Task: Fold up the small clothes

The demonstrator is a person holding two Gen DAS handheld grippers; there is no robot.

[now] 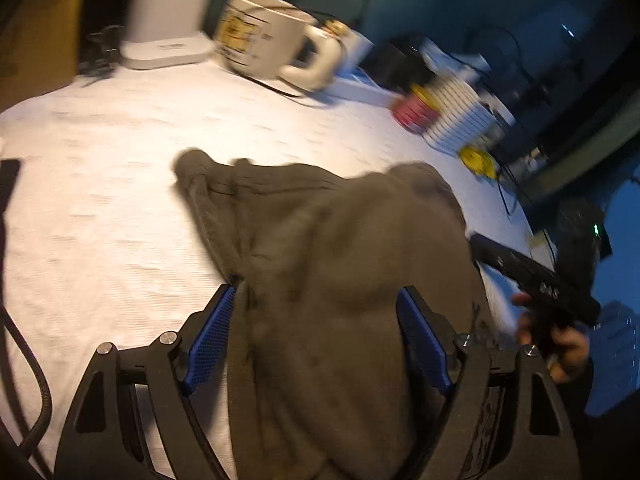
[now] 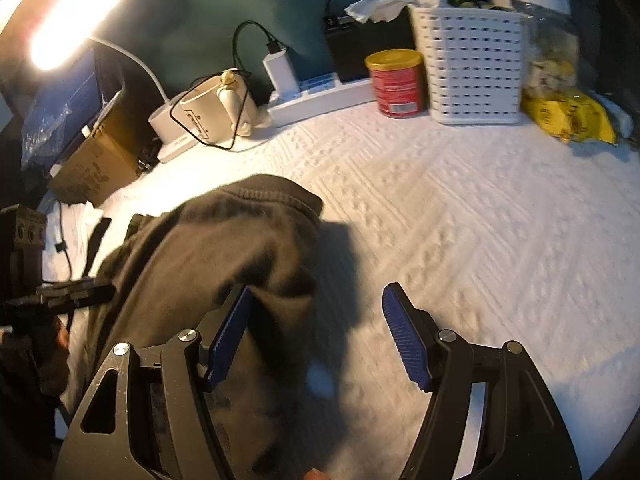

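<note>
A dark grey-brown garment (image 1: 320, 272) lies bunched on the white textured cloth (image 1: 112, 184). My left gripper (image 1: 318, 300) is open, its blue pads on either side of the garment's near part. The left wrist view is blurred. In the right wrist view the garment (image 2: 208, 264) lies to the left, folded over itself. My right gripper (image 2: 318, 296) is open; its left pad is at the garment's right edge, its right pad over bare cloth (image 2: 480, 220). The other gripper (image 2: 60, 296) shows at the far left, and my right gripper (image 1: 536, 280) shows at the right of the left wrist view.
At the back stand a cream mug (image 1: 264, 36), a white lamp base (image 1: 164, 28), a red can (image 2: 396, 84), a white slotted basket (image 2: 472, 64), a power strip (image 2: 320, 96) with charger and cables, a yellow packet (image 2: 568, 112) and a cardboard box (image 2: 92, 172).
</note>
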